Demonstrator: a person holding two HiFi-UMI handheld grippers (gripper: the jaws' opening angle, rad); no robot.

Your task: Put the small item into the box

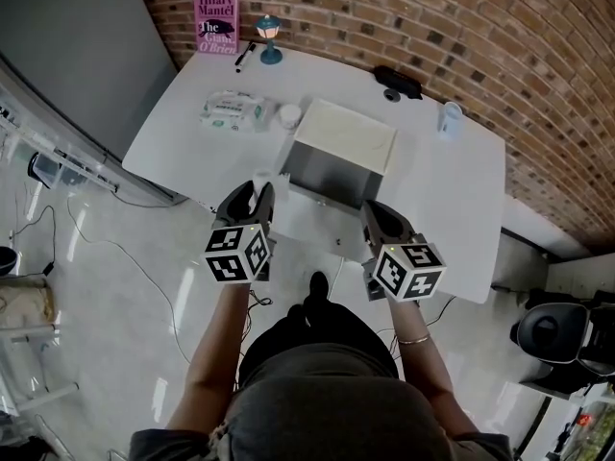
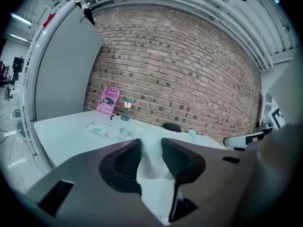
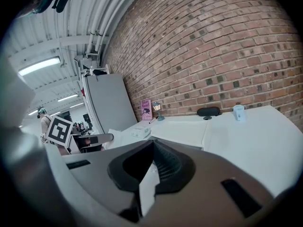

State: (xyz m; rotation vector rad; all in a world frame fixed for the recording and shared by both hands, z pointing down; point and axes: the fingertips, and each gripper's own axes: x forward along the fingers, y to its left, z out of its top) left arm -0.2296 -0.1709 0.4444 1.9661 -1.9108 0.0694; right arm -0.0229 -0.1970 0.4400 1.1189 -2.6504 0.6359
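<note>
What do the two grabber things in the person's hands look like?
The left gripper and the right gripper each have two dark grey jaws lined with black ribbed pads. Behind them each carries a white cube with black square markers. The person wears a dark short-sleeved top and a thin bracelet on the right wrist.

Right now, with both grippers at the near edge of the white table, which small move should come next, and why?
Probably carry the left gripper forward, past the open grey box, toward the small round white object beside the white wipes pack. Its jaws stand apart and empty, and it looks like the nearer gripper.
</note>
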